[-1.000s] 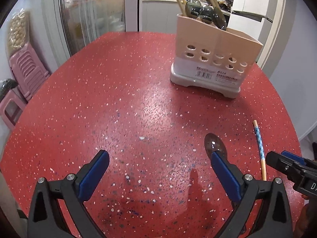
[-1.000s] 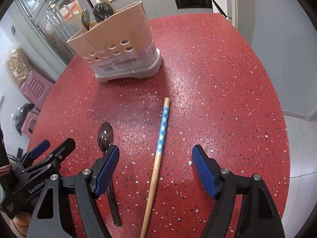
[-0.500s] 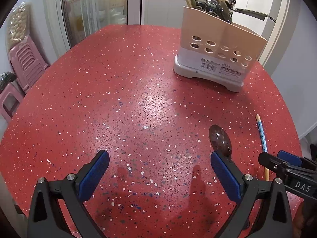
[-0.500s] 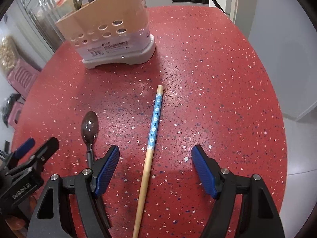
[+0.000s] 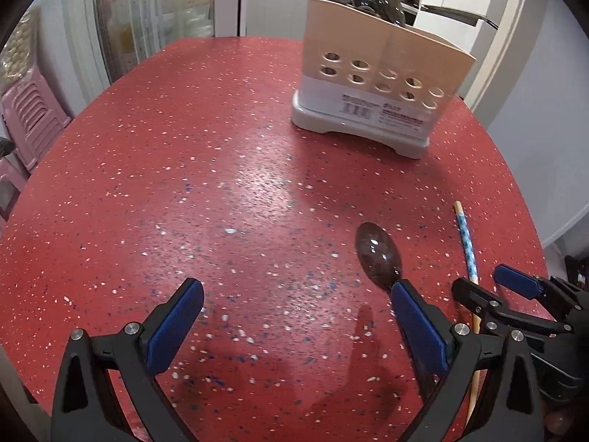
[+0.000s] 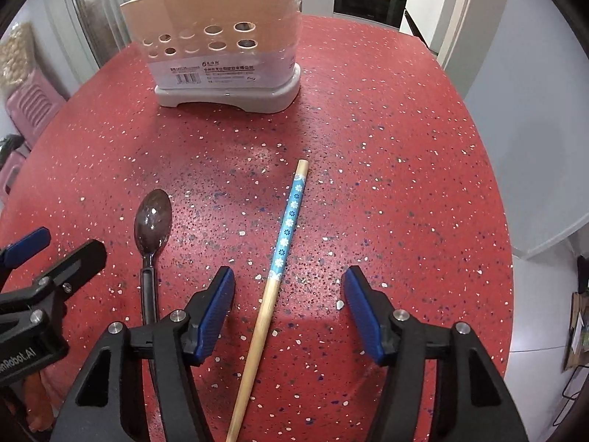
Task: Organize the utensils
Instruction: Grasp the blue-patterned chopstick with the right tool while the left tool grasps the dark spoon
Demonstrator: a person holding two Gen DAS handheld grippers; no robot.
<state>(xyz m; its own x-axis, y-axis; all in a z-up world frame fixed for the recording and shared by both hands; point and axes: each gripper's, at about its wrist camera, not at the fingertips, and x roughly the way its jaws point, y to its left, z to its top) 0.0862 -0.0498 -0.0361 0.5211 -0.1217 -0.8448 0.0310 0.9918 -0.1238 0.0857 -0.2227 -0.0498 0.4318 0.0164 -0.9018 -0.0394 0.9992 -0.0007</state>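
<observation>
A wooden chopstick (image 6: 291, 217) with a blue flowered band lies on the red speckled table (image 6: 386, 184). My right gripper (image 6: 289, 276) hangs over its middle with a finger on each side. Its jaws are closing, and the pads stand apart from the stick. A dark spoon (image 6: 152, 217) lies to the left, bowl pointing away. In the left wrist view the spoon (image 5: 377, 254) sits just beyond my right fingertip (image 5: 401, 291). My left gripper (image 5: 296, 293) is open with nothing in it. The right gripper (image 5: 486, 281) straddles the chopstick (image 5: 465, 243). The beige utensil holder (image 6: 221, 48) stands further back with several utensils in it.
The holder (image 5: 375, 84) stands toward the table's far right in the left wrist view. Pink plastic stools (image 5: 29, 118) stand off the left side. The table's curved edge (image 6: 511, 243) drops to the floor at right. The left gripper (image 6: 64, 245) is close beside the spoon handle.
My right gripper has slid over the chopstick, which now lies centred between the fingers, and its jaws have narrowed. The left gripper stays open and has tilted slightly.
</observation>
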